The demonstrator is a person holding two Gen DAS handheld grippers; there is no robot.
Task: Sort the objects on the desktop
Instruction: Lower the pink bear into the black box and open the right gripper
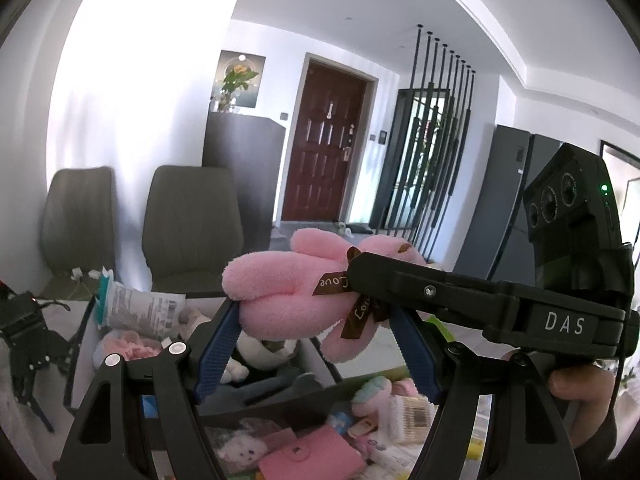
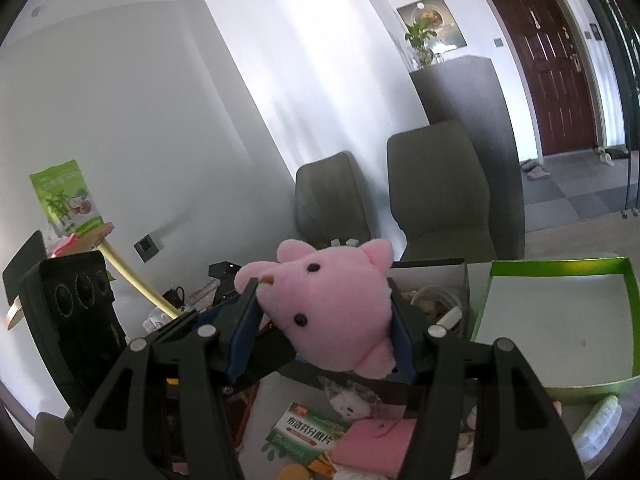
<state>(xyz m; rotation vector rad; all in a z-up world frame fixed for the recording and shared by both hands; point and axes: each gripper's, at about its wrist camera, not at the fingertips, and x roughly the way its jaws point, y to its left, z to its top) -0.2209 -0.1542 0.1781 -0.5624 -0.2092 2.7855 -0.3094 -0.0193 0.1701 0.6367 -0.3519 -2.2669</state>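
Note:
A pink plush toy (image 1: 288,292) with a brown "Love" ribbon hangs in the air between both grippers. My left gripper (image 1: 316,344) has its blue fingers closed on the toy's body. My right gripper (image 2: 324,320) is shut on the toy's head (image 2: 328,312), whose eyes face the right wrist camera. The right gripper's black body (image 1: 500,304) crosses the left wrist view from the right, with the person's hand behind it.
Below are a grey box (image 1: 280,400) holding plush toys, a pink wallet (image 1: 308,456), a green medicine box (image 2: 308,432) and several small items. A green tray (image 2: 560,272) lies on the right. Two grey chairs (image 1: 192,220) stand behind the table.

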